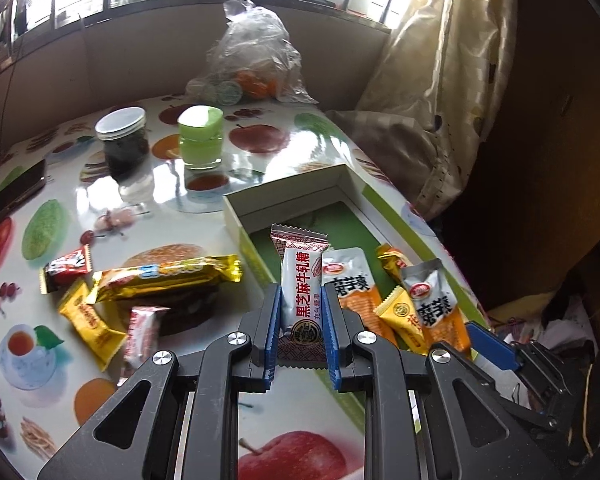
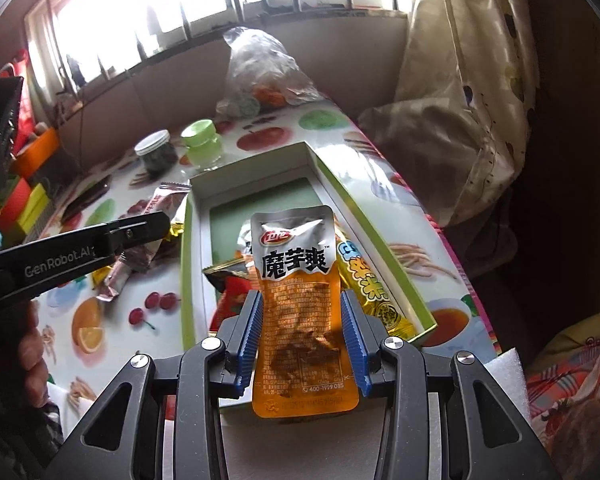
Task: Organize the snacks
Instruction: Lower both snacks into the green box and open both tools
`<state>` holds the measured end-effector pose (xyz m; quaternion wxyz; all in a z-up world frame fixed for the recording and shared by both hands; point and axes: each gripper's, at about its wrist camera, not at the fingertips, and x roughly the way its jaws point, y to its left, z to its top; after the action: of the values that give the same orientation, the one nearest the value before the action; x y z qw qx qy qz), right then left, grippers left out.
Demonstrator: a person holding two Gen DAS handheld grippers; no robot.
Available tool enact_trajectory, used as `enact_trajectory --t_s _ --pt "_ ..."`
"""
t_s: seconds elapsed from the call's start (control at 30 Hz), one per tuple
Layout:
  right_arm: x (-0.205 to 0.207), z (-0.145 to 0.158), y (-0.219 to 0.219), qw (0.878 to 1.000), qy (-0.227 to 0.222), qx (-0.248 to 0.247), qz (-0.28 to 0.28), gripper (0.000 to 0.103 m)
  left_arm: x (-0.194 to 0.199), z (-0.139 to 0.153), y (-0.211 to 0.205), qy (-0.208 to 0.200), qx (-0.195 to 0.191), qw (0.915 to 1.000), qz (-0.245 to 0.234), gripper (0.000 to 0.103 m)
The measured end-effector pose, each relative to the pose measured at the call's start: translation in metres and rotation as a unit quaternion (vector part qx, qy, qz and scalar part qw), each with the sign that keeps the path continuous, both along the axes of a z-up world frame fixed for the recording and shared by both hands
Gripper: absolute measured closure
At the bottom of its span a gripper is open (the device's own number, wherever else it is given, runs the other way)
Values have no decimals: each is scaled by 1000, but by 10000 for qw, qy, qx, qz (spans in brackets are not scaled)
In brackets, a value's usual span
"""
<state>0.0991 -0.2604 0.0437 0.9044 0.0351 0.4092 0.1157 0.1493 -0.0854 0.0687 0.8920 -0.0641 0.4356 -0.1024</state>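
— So what did the left tongs (image 1: 300, 326) have?

— They were clamped shut on a white and red nougat bar (image 1: 300, 300); its wrapper read 黑芝麻牛轧糖. It hung over the near edge of the open green box (image 1: 244, 220) on the fruit-print tabletop (image 1: 172, 168).

— And the right tongs (image 2: 302, 336)?

— Partly open, pads pressed on the sides of an orange and silver pouch (image 2: 300, 300) printed 魔芋爽, with "400-1999 085" near its bottom. It was held above the box (image 2: 194, 216).

— Anything already inside?

— Two more 魔芋爽 pouches (image 1: 350, 280) and small yellow packets (image 1: 404, 316). A long gold bar (image 1: 168, 276) and other sweets lay loose on the tabletop left of the box. "GenRobot.AI" ran along the left tongs' arm (image 2: 60, 258).
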Motion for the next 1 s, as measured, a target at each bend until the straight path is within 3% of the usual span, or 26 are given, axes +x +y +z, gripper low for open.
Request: enact_trajectory --t_s 0.57,1.0 --pt "7 -11 6 9991 -62 -421 -47 64 13 -19 -28 224 12 9994 -273 82" --pt "8 -12 5 9990 -94 -439 -64 60 21 -31 -35 431 59 9986 -296 82"
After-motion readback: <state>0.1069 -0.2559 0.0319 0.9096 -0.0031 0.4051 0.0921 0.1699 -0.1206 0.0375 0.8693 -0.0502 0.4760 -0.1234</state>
